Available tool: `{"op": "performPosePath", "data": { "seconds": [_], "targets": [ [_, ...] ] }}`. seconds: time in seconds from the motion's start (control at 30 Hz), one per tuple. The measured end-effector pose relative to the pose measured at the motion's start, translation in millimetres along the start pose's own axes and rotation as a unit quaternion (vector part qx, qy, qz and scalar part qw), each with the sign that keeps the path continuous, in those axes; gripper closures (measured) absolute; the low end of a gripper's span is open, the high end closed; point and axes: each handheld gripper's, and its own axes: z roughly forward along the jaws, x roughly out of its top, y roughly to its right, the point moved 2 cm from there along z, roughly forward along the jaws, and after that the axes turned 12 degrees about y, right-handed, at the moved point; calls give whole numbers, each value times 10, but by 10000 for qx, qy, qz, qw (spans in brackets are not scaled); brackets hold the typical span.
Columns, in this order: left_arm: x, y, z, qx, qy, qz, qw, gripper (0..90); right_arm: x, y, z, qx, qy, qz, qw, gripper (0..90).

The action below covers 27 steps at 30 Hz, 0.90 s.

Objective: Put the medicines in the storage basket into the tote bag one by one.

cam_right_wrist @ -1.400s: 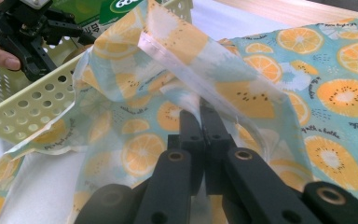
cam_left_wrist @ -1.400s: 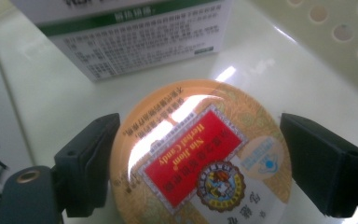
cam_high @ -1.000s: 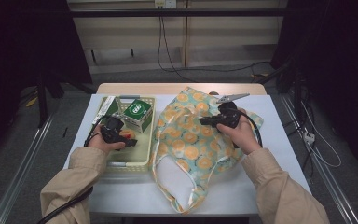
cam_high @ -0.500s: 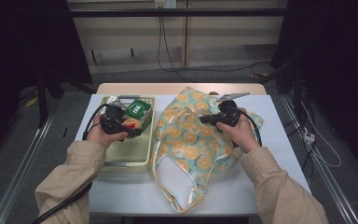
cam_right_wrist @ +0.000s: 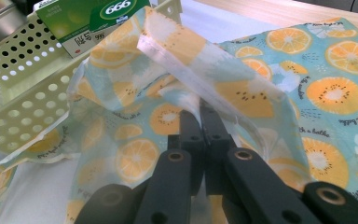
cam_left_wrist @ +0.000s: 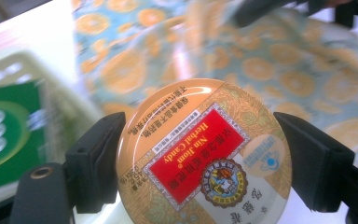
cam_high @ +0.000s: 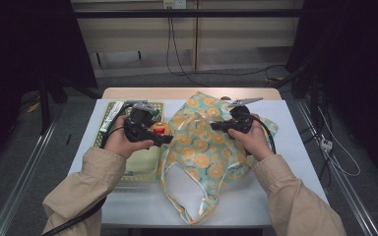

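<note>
A: Start at the left, and place everything by the bag.

B: Left of the orange-print bag [cam_high: 206,147] sits a pale perforated basket [cam_high: 140,167] on the white table [cam_high: 295,162], its near wall touching the cloth. A green box [cam_right_wrist: 91,18] lies in the basket at its far end — in the right gripper view it shows just beyond the bag's raised edge.

A: And the left gripper?

B: The left gripper [cam_high: 165,140] hangs over the basket's bag-side edge, right beside the cloth. Its jaws are clamped on a round candy tin [cam_left_wrist: 205,156], one jaw on each side of the rim. The lid is orange and gold with a red label reading "Herbal Candy". In the left gripper view the bag spreads out behind the tin, blurred.

A: Moving right?

B: The right gripper [cam_high: 215,126] is over the bag's middle, held in the person's right hand [cam_high: 251,140]. Its jaws are pressed together on a fold of the cloth, lifting it into a peak — the fabric drapes away on both sides. The bag's handles trail toward the near table edge.
</note>
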Motion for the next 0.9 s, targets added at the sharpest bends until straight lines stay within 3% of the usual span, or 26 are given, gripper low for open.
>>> {"op": "performPosePath", "data": {
  "seconds": [0.1,0.23,0.5,0.9],
  "targets": [
    [43,173,93,-275,37,131,9995,204,1,8,-14,-15,11,30,10000,899],
    [30,357,273,-442,-35,215,9988,203,3,11,-25,-6,25,19,10000,899],
    [-63,487,574,-542,-129,137,9984,204,22,-29,-42,16,53,3,10000,899],
    [-157,595,952,-630,-50,20,9980,204,42,-26,-79,0,73,-47,10000,899]
  ]
}}
